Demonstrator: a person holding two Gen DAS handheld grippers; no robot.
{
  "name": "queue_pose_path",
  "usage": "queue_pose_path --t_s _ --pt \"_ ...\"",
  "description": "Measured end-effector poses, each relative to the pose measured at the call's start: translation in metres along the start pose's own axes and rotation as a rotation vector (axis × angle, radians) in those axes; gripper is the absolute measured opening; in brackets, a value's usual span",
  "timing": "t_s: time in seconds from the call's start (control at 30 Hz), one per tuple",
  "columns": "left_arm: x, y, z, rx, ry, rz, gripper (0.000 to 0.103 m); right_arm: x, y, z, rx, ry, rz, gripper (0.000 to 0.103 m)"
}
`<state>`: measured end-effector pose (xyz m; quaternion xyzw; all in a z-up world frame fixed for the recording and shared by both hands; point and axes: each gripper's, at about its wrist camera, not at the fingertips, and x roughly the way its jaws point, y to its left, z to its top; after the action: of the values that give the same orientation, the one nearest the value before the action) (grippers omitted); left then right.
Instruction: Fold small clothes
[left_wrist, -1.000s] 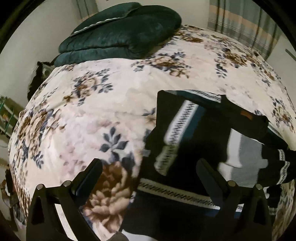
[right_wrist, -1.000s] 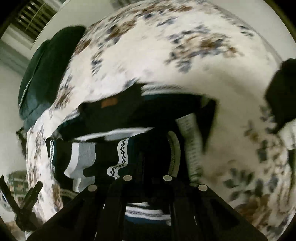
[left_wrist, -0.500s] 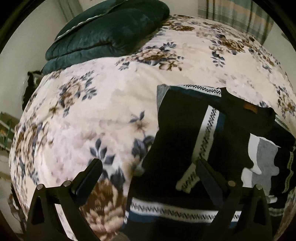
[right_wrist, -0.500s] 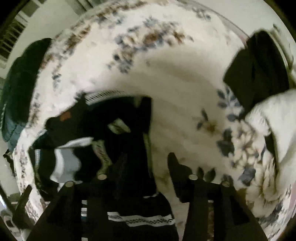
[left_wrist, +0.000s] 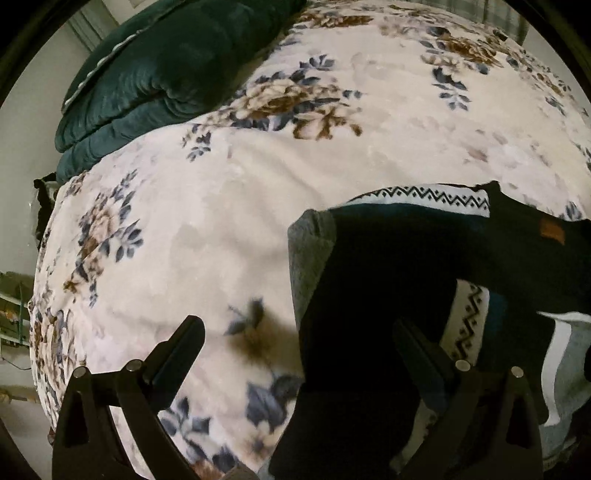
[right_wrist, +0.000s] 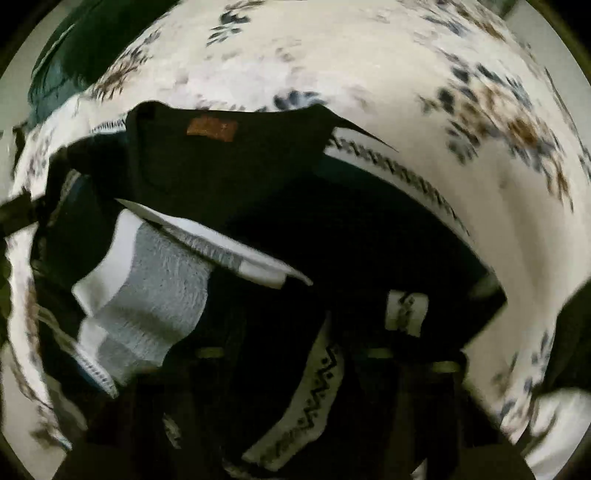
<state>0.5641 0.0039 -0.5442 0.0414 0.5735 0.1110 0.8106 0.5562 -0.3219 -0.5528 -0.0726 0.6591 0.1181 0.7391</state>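
Lying on the bed (left_wrist: 229, 206), the sweater (left_wrist: 388, 266) sits right of the spread left hand-held gripper (left_wrist: 295, 350) — right hand-held gripper (right_wrist: 295, 369) too blurred, perhaps gaping — cannot tell.

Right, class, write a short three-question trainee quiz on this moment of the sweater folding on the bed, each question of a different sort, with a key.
1. True or false: the left gripper is open.
2. Which colour is the patch on the dark sweater? A white, B brown, C green.
3. Fill in: the sweater lies on a ______ blanket.

Key: 1 true; 2 B; 3 floral.
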Motion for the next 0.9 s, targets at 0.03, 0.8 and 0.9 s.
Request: queue_pose_path --t_s 0.03,0.8,0.9 --pt "0.001 0.001 0.002 -0.004 0.002 -0.002 0.103 -0.001 -0.003 0.003 0.019 -0.022 -0.008 0.009" --pt "-0.008 0.044 -0.099 -0.488 0.167 -0.537 0.025 -0.012 -0.083 -0.151 0.969 -0.029 0.458 0.034" --pt "-0.011 0.04 -0.093 -0.479 0.136 -0.548 0.006 -0.018 -0.073 -0.142 0.934 -0.078 0.376 0.009"
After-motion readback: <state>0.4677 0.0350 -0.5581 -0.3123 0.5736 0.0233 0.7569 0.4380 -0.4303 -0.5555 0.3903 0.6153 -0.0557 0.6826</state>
